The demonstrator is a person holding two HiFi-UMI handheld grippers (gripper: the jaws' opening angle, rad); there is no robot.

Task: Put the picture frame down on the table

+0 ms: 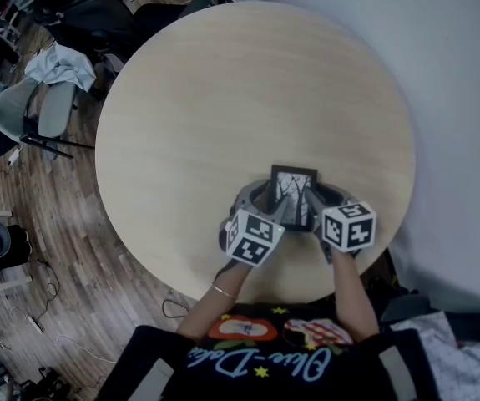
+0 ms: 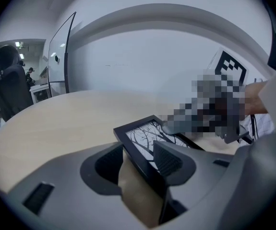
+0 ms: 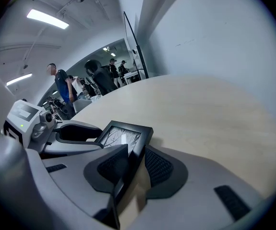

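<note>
picture frame [image 1: 293, 192], near corners hidden

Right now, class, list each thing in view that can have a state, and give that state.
Picture frame: picture side up over the table, gripped at both side edges.
Left hand-held gripper: shut on the picture frame's left edge.
Right hand-held gripper: shut on its right edge.

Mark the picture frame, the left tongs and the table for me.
picture frame [image 1: 294, 192], head view, middle of its printed picture.
left tongs [image 2: 138, 159], left gripper view, midway between the tips clamping the frame's edge.
round table [image 1: 223, 82], head view, bare top.
</note>
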